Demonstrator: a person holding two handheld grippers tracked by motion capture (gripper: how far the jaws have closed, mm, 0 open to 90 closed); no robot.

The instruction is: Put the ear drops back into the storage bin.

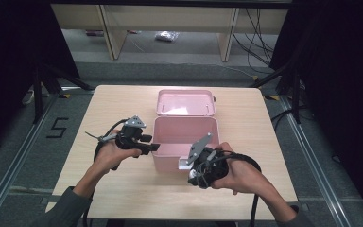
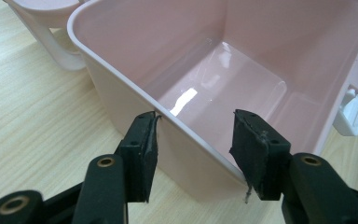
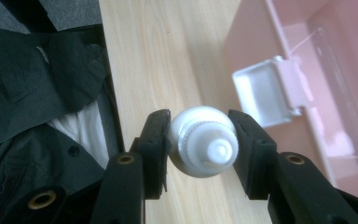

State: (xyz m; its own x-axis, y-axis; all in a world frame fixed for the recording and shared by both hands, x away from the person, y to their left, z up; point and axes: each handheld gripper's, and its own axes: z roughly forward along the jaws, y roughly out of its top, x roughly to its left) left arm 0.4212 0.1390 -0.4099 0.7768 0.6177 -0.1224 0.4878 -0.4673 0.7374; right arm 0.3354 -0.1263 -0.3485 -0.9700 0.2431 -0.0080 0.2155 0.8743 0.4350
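Observation:
An open pink box (image 1: 170, 163) stands mid-table, its lid (image 1: 185, 103) thrown back behind it and its inside (image 2: 223, 70) bare. My left gripper (image 1: 152, 146) is at the box's front left corner. In the left gripper view its pads (image 2: 144, 144) bear on the rim there, with the left wall (image 2: 116, 102) crossing the gap between them. My right gripper (image 1: 194, 172) hovers above the table in front of the box, shut on a white tube (image 3: 200, 144) whose ribbed screw cap faces the camera. The box's white latch (image 3: 265, 91) hangs on its front wall.
The wooden table (image 1: 123, 189) has free room left and right of the box. The person's dark clothing (image 3: 37, 93) lies close behind the right gripper. The lid's pink handle (image 2: 51, 42) sits beyond the box's left wall. Shelving (image 1: 170, 19) stands on the floor beyond the table.

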